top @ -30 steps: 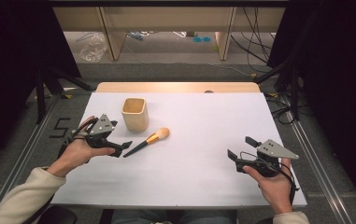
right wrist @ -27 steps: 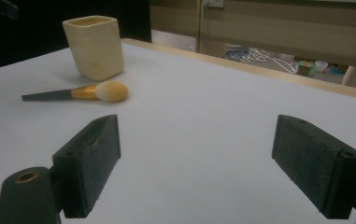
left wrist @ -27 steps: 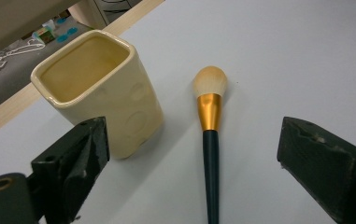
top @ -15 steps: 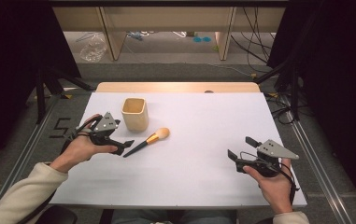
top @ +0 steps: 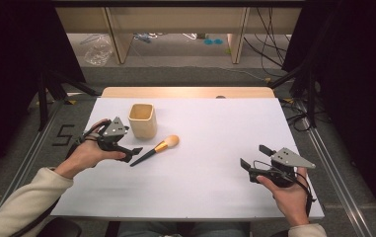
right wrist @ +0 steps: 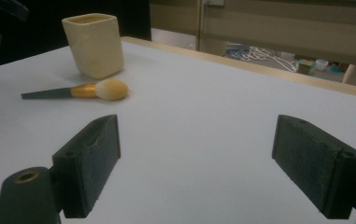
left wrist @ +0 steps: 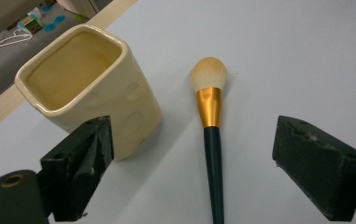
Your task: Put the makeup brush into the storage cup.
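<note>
Nothing is gripped yet. Left gripper (top: 135, 152) has just been closing a little, jaws wide, straddling the brush (left wrist: 211, 135) handle without touching it. Brush lies flat at the cup's (top: 142, 120) 5 o'clock. Right gripper (top: 255, 158) idles open, empty. Pickup and, likely, potting remain.

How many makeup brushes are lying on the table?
1. The makeup brush lies flat on the white table, just in front of the cream cup, beside the left claw.
</note>
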`<state>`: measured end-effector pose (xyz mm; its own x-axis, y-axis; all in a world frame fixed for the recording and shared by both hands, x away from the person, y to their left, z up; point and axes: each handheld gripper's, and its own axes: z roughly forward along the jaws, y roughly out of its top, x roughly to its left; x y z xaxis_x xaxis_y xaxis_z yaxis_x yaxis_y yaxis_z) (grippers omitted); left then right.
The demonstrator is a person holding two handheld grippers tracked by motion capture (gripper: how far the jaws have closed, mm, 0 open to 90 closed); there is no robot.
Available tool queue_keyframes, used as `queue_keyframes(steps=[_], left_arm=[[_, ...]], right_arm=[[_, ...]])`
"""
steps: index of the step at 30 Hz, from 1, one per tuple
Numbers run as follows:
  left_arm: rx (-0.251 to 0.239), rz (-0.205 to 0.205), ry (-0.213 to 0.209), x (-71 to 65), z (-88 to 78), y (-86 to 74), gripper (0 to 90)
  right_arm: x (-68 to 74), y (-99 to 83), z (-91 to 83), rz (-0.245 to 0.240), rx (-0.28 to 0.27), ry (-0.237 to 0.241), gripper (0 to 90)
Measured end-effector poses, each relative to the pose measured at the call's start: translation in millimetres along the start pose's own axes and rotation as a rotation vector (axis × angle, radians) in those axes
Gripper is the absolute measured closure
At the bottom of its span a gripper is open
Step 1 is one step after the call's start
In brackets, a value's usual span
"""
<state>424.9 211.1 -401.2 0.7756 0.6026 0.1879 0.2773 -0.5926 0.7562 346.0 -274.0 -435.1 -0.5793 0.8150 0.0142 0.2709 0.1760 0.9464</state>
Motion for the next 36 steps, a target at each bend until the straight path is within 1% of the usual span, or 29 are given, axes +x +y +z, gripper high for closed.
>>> queue_keyframes(steps=[1, 2, 4, 5, 6, 7, 8, 9, 11, 12, 13, 15, 16, 17, 18, 20, 26, 27, 28, 31, 32, 33, 36], left_arm=[[0.001, -0.001, -0.005, -0.1, 0.3, 1.4, 12.2], [0.001, 0.005, -0.001, 0.4, 0.0, 2.6, 12.2], [-0.007, 0.002, 0.007, 0.8, 0.1, 4.4, 12.2], [-0.018, 0.002, 0.013, 2.1, -0.1, 5.6, 12.2], [-0.029, 0.002, 0.009, 3.0, -0.6, 6.6, 12.6], [-0.049, -0.014, 0.009, 3.3, -0.9, 7.4, 12.6], [-0.059, 0.002, 0.017, 5.1, -2.4, 8.7, 12.7], [-0.084, -0.019, 0.019, 5.1, -2.6, 9.6, 12.7], [-0.115, -0.018, 0.022, 6.3, -3.7, 11.2, 12.4], [-0.118, -0.012, 0.023, 6.9, -4.4, 12.0, 12.1], [-0.141, -0.029, 0.023, 5.9, -3.7, 13.0, 11.7], [-0.15, -0.03, 0.018, 5.8, -4.2, 14.7, 11.3], [-0.153, -0.029, 0.014, 6.3, -4.4, 15.2, 11.1], [-0.163, -0.034, 0.015, 6.3, -4.6, 15.8, 11.1], [-0.172, -0.026, 0.017, 6.9, -4.6, 16.2, 11.0], [-0.202, -0.037, 0.019, 6.9, -3.7, 17.1, 11.1], [-0.258, -0.048, 0.012, 6.4, 0.9, 20.4, 10.1], [-0.258, -0.048, 0.012, 6.4, 0.9, 20.4, 10.0], [-0.288, -0.055, 0.011, 5.7, 2.8, 22.5, 10.0], [-0.321, -0.061, 0.01, 5.2, 4.1, 24.9, 10.0], [-0.328, -0.059, 0.01, 5.4, 4.4, 25.4, 10.0], [-0.34, -0.065, 0.01, 5.4, 5.3, 26.1, 9.8], [-0.356, -0.071, 0.013, 5.8, 7.9, 27.4, 9.5]], right_arm=[[-0.1, -0.1, 0.1, -0.001, 0.0, 0.001, 16.3], [0.6, -0.4, 1.3, 0.007, -0.011, 0.007, 16.3], [0.5, -0.3, 1.4, 0.006, -0.012, 0.008, 16.3], [0.3, -0.3, 1.3, 0.004, -0.012, 0.008, 16.4], [-0.1, 0.1, -0.2, 0.0, 0.0, -0.001, 16.3], [0.0, 0.0, -0.2, 0.002, 0.001, -0.001, 16.3], [-0.1, 0.1, -0.1, -0.002, -0.001, -0.001, 16.3], [-0.1, 0.1, 0.0, -0.001, -0.001, 0.0, 16.3], [0.0, 0.1, 0.3, -0.002, 0.0, 0.0, 16.3], [-0.1, 0.0, 0.2, -0.002, 0.001, 0.0, 16.3], [0.0, 0.1, 0.2, 0.002, 0.0, 0.0, 16.3], [-0.1, 0.1, 0.0, -0.002, 0.0, 0.0, 16.3], [0.3, -0.3, 1.2, 0.004, -0.01, 0.006, 16.3], [0.4, -0.3, 1.4, 0.006, -0.011, 0.007, 16.3], [0.6, -0.2, 1.2, 0.008, -0.009, 0.006, 16.3], [0.2, 0.1, 0.4, -0.001, 0.001, 0.0, 16.3], [-0.1, 0.0, 0.2, -0.004, 0.001, 0.0, 16.3], [-0.1, 0.0, 0.2, -0.004, 0.001, 0.0, 16.3], [-0.1, 0.0, 0.3, -0.004, 0.0, 0.001, 16.3], [-0.2, 0.0, 0.0, -0.003, 0.0, 0.002, 16.3], [-0.2, 0.0, 0.0, -0.003, 0.0, 0.002, 16.3], [-0.2, -0.1, 0.0, -0.003, 0.001, 0.002, 16.3], [-0.1, 0.0, 0.1, -0.004, 0.0, 0.002, 16.3]])
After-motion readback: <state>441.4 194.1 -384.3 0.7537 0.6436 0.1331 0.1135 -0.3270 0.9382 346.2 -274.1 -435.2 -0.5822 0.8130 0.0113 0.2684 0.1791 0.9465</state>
